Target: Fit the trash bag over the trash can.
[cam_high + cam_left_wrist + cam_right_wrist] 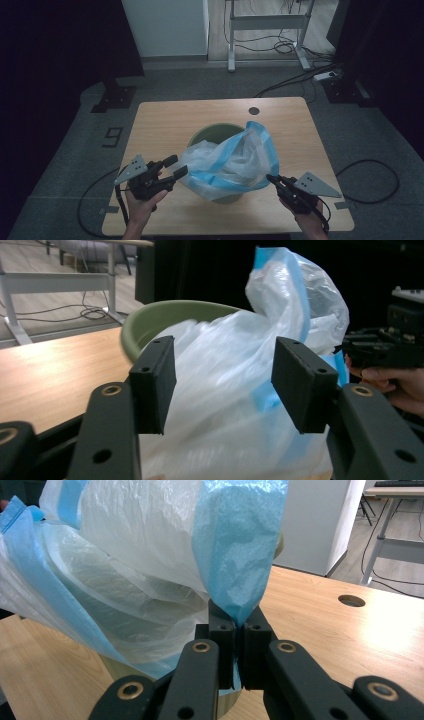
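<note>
A clear plastic bag [227,162] with a blue rim band drapes over a green bin [212,134] in the middle of the wooden table. My left gripper [175,167] is open at the bag's left side; in the left gripper view the bag [235,405] shows beyond its parted jaws [222,385], with nothing pinched between them. My right gripper [272,178] is shut on the bag's blue band [235,555] at the right side of the bin, the band rising out of the closed pads [239,645]. The bin's rim [165,315] shows behind the bag.
The table [160,125] has a round cable hole [254,110] at its far edge. Cables [372,180] lie on the floor around it. A white desk frame [267,30] and a cabinet stand farther back. Bare wood lies left of the bin.
</note>
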`<state>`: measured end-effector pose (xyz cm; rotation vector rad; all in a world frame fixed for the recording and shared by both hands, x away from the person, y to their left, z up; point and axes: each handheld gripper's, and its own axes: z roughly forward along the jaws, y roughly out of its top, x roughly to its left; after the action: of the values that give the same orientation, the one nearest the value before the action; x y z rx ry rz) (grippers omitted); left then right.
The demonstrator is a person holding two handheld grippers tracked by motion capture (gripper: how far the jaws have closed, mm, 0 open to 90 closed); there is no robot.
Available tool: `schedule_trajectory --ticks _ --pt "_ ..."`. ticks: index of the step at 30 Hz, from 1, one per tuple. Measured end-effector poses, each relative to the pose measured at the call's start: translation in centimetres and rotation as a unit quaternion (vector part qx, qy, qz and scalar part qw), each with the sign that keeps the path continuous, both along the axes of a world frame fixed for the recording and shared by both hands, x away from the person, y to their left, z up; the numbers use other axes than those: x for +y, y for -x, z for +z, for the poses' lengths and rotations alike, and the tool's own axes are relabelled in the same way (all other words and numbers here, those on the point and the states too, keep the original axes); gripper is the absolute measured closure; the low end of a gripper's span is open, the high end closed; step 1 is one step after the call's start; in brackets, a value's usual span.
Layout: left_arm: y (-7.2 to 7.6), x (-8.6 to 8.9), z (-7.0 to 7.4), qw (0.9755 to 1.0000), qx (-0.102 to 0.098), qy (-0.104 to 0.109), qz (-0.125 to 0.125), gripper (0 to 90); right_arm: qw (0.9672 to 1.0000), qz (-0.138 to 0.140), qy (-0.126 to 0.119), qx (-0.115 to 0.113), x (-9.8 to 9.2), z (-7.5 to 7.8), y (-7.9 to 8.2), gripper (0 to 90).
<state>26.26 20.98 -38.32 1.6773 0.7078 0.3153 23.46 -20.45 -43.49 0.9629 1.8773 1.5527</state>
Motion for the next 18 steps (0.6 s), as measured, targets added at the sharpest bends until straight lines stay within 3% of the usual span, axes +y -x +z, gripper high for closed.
schedule_trajectory --ticks 4,8,11,16,18 --pt "-0.6 -2.0 1.3 0.9993 -0.001 -0.028 -0.027 40.8 1.0000 0.000 0.002 0.001 0.1 0.1 -0.3 85.3" --pt "-1.1 -4.0 1.9 0.9979 -0.004 -0.054 -0.035 42.3 1.0000 0.000 0.003 0.001 0.2 0.3 -0.4 85.0" --pt "-1.5 -5.1 1.9 0.9967 -0.004 -0.074 -0.033 56.6 1.0000 0.001 0.002 -0.001 0.2 0.5 -0.4 84.9" --pt "-1.7 -6.0 1.9 0.9964 0.002 -0.079 -0.030 86.9 1.0000 -0.002 0.000 0.000 -0.1 0.4 -0.3 85.1" --pt "-1.9 -6.0 1.9 0.9967 0.006 -0.077 -0.025 89.7 1.0000 -0.004 0.001 0.001 -0.2 0.4 -0.3 85.5"
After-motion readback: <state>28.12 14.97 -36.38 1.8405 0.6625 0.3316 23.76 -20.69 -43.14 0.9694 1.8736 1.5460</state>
